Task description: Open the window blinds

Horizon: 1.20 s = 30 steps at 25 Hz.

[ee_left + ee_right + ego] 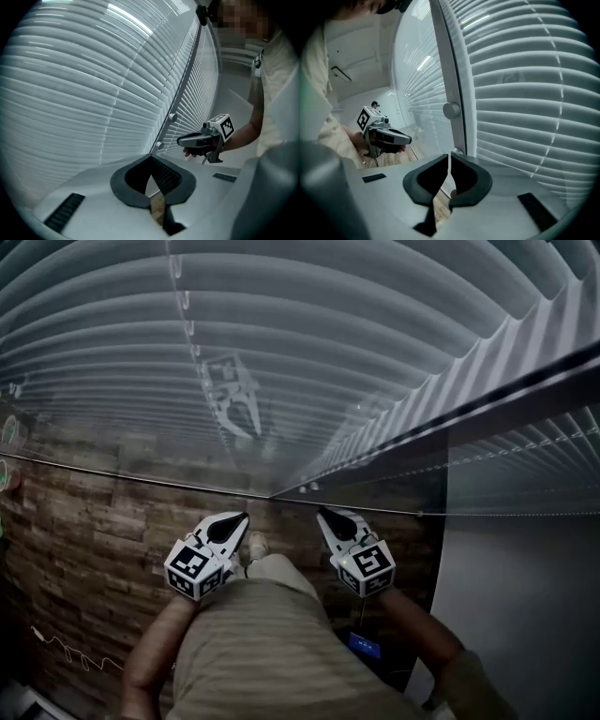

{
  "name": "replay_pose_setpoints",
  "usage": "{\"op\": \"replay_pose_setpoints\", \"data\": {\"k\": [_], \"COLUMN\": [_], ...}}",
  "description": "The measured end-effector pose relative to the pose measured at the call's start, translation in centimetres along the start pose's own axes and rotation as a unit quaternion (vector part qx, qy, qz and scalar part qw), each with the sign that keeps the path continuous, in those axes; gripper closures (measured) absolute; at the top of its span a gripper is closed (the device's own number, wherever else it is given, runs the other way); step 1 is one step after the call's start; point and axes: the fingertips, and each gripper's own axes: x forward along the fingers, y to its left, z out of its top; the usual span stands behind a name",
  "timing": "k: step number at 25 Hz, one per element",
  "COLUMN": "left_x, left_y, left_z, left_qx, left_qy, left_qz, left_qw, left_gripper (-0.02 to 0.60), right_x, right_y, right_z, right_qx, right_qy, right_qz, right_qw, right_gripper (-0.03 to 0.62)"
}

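At the glazed corner ahead, window blinds [309, 343]: pale horizontal slats, lowered and turned flat and shut, one run over the left pane and one over the right, the two meeting at a dark frame post [506, 390] that carries two round knobs [451, 110]. Far left, below the slats: wood-plank floor [84, 540], brown, with a thin white cord [66, 648] lying loose on it. Left forearm [150, 662], bare, leading up to the left tool [240, 518]: white body, black jaws, marker cube at its rear. Its jaws are together at the tips and hold nothing, with only floor showing through the slit lower down. It points at the foot of the left run, near the post and apart from the slats. Centre: beige ribbed garment [272, 652] of the person, and a light shoe [255, 545] on the floor between the two tools. Right tool [324, 514]: same make, jaws closed tip to tip, nothing gripped. Its nose sits just beside the lower knob at the foot of the post, and whether it touches cannot be told. The two tools lie side by side, near each other, tips angled slightly inward. Right forearm [422, 634] behind the right tool. Below that tool, a small blue item [364, 645], too small to identify. Far right: plain grey wall [525, 615] under the right run of slats.
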Motion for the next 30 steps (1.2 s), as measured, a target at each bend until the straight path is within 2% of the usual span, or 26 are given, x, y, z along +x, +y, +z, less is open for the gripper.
{"op": "replay_pose_setpoints", "data": {"k": [7,13,18,22,26,30], "left_x": [1.0,1.9,1.7,0.7,0.3,0.8], "left_y": [0.5,0.0,0.4,0.8,0.9,1.7], "left_z": [-0.5,1.1,1.4,3.0,2.6,0.4], "left_qx": [-0.010,-0.019,-0.035,-0.049,-0.049,-0.052], "left_qy": [0.021,0.004,-0.011,-0.030,-0.040,-0.040], "left_qz": [-0.002,0.009,0.020,0.042,0.058,0.064], "left_qw": [0.9997,0.9998,0.9991,0.9975,0.9963,0.9958], "left_gripper": [0.569,0.569,0.569,0.569,0.569,0.569], "right_x": [1.2,0.6,0.3,0.0,0.3,2.0], "right_y": [0.0,0.4,-0.5,-0.8,-0.6,-1.8], "right_z": [0.8,1.2,1.8,2.4,1.5,-0.3], "right_qx": [-0.001,-0.010,0.007,0.032,0.051,0.052], "right_qy": [0.023,0.022,-0.013,-0.027,-0.034,-0.046], "right_qz": [0.017,0.037,0.000,-0.023,-0.033,-0.082], "right_qw": [1.000,0.999,1.000,0.999,0.998,0.994], "right_gripper": [0.585,0.585,0.585,0.579,0.477,0.467]}}
